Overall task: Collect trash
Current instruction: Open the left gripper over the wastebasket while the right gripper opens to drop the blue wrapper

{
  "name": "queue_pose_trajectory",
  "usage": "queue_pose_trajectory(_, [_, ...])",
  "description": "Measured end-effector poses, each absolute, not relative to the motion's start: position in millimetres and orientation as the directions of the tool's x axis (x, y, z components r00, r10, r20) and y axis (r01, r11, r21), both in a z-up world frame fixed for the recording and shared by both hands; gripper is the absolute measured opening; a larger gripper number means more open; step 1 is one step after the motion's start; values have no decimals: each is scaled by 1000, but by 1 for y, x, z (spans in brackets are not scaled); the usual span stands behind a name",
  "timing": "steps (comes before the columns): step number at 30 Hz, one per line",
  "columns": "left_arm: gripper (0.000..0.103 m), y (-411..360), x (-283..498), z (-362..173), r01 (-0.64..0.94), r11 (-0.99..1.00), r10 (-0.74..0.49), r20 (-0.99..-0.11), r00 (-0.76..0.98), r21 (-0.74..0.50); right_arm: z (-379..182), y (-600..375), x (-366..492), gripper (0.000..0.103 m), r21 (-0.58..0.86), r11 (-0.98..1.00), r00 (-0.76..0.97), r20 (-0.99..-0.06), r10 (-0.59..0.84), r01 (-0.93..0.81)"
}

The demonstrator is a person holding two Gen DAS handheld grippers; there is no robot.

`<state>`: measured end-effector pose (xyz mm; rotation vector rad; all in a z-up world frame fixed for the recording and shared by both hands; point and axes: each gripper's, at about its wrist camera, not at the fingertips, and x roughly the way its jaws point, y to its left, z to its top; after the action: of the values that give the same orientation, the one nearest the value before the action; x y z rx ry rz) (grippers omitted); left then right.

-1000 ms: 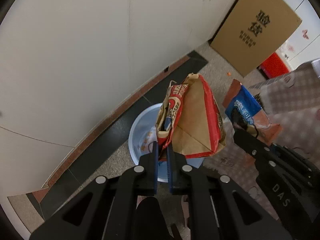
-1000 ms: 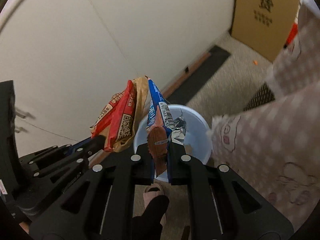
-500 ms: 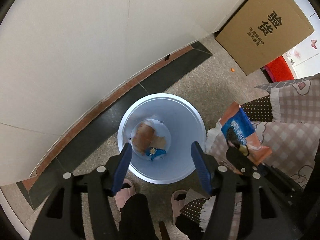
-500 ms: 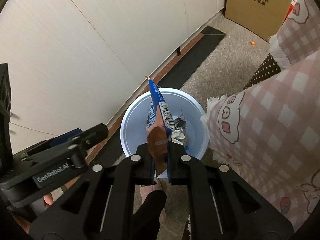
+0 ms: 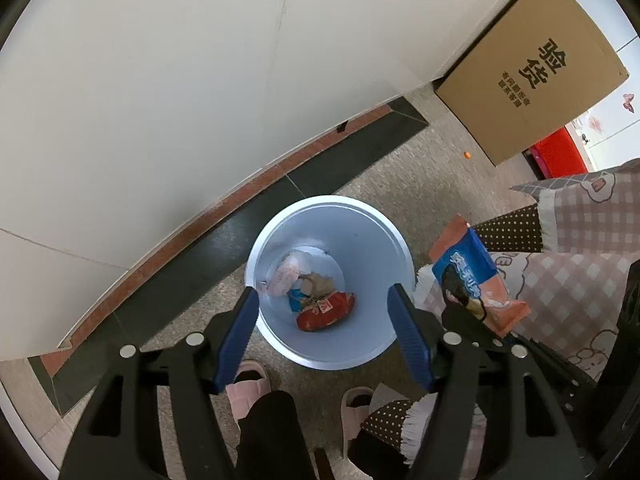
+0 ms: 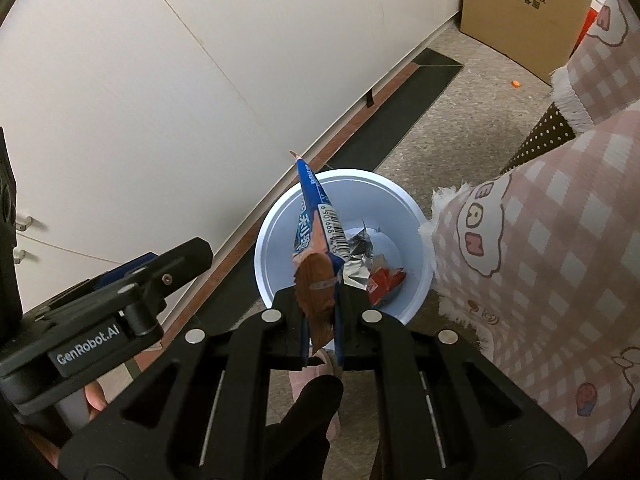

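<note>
The right gripper (image 6: 322,312) has its fingers clamped on a blue-and-orange snack wrapper (image 6: 316,240), held upright over the pale blue bin (image 6: 420,216). The left gripper (image 5: 324,332) hangs above the same bin, its fingers opening with nothing between them. Red packaging (image 5: 326,312) lies at the bottom. A clean drop likely needs the wrapper centred over the opening, clear of the checked cloth (image 6: 560,240) alongside.

White cabinets (image 5: 200,80), speckled floor (image 5: 400,184), cardboard box (image 5: 532,80) against them.
</note>
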<state>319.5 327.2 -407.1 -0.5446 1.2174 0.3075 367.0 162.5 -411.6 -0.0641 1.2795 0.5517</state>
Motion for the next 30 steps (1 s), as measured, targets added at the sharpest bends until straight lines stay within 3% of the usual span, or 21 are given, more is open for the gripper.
queue_pose_trajectory(13, [66, 339, 311, -406, -545, 812, -16, -943, 333, -206, -412, 172, 368, 12, 265, 858, 179, -910, 373, -440])
queue_pose_trajectory(15, [66, 340, 310, -404, -550, 811, -6, -941, 337, -202, -412, 173, 368, 41, 257, 860, 188, -911, 368, -440])
queue_pose_trajectory(16, [68, 342, 309, -403, -559, 806, 5, -941, 338, -197, -413, 172, 370, 50, 236, 872, 206, -914, 349, -430])
queue_pose_trajectory(30, [69, 346, 296, -373, -565, 802, 36, -927, 372, -196, -386, 164, 364, 52, 243, 871, 236, -899, 367, -428])
